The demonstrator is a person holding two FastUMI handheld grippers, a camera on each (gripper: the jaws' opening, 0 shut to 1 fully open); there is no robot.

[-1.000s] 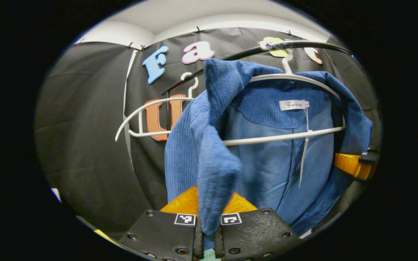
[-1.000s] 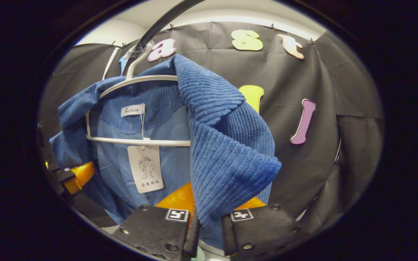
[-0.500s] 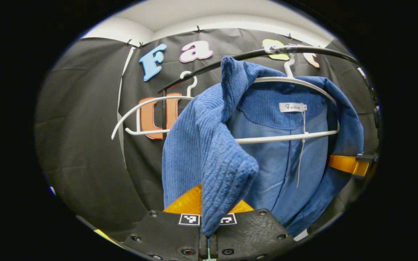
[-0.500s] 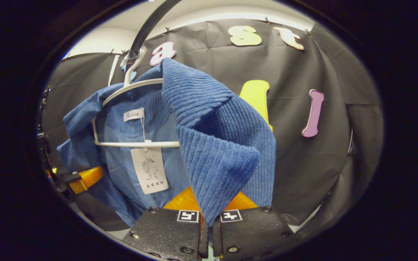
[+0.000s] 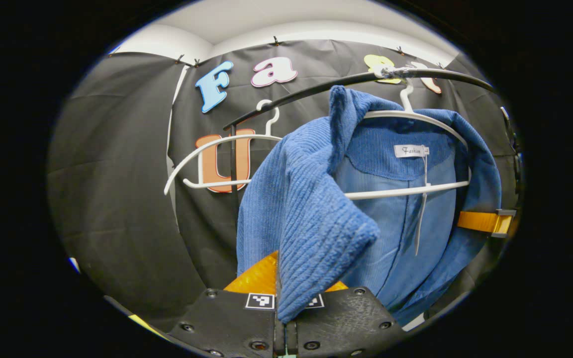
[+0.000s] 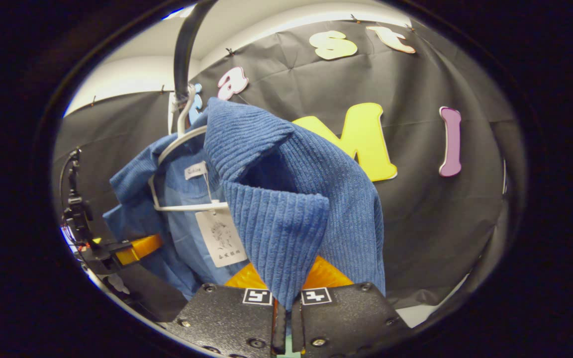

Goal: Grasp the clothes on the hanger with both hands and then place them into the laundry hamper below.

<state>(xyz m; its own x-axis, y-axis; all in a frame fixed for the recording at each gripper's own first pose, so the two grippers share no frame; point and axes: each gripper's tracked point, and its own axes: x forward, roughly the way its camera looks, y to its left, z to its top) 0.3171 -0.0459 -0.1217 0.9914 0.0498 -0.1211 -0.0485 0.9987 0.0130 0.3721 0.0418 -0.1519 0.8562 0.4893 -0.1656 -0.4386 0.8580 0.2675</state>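
Observation:
A blue corduroy jacket (image 5: 311, 209) hangs on a white hanger (image 5: 411, 190) from a black rail (image 5: 316, 89). My left gripper (image 5: 285, 325) is shut on the front edge of the jacket's one side, the cloth bunched above the fingers. In the right gripper view the same jacket (image 6: 286, 199) hangs on the hanger (image 6: 182, 208), and my right gripper (image 6: 288, 318) is shut on the front edge of its other side. The right gripper (image 5: 485, 221) reaches in behind the jacket at the right of the left gripper view. At the lower left of the right gripper view is the left gripper (image 6: 117, 251).
A second white hanger (image 5: 207, 164), bare, hangs on the rail to the left of the jacket. A paper tag (image 6: 222, 238) dangles from the jacket's collar. The black cloth wall stands close behind the rail.
Both grippers have closed fully onto the jacket's front edges. The right gripper has swung to the right, pulling its side of the jacket off the hanger's shoulder.

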